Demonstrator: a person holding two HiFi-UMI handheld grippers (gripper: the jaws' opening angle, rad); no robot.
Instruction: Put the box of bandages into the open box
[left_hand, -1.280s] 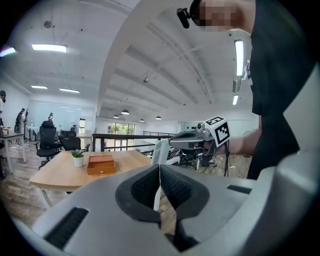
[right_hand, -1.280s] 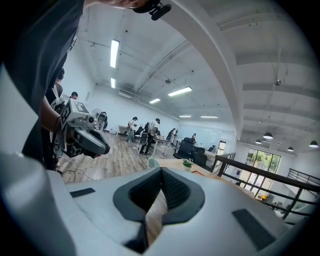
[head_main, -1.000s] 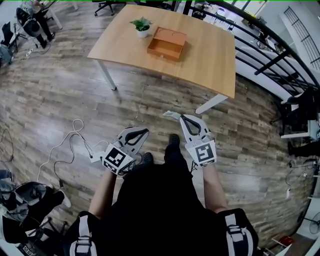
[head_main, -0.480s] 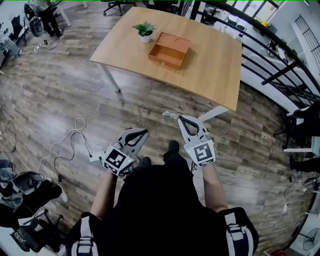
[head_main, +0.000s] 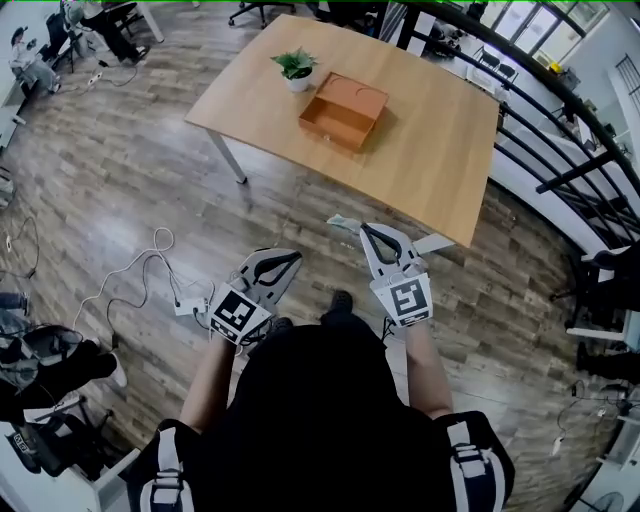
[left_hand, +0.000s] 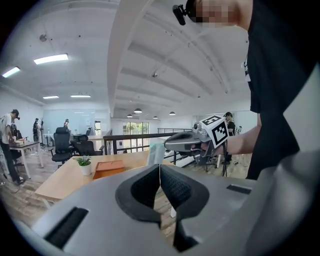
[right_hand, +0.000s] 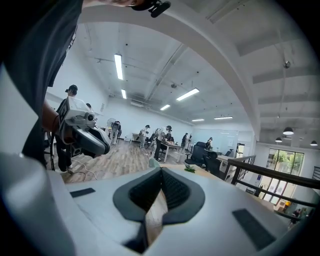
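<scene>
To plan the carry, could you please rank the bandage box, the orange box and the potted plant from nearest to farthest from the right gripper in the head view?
1. The bandage box: gripped at the tips of the right gripper.
2. The orange box: ahead, on the table.
3. The potted plant: just beyond it, to the left.

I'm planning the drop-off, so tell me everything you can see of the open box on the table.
The open box is a shallow, orange-brown rectangle, wood or card by its look, with low walls and no lid over it. From the head view its inside looks empty. It lies flat on the wooden table, its sides roughly in line with the table's edges and well in from them. A potted plant stands close to one corner, seemingly not touching. Only the table touches it.
</scene>
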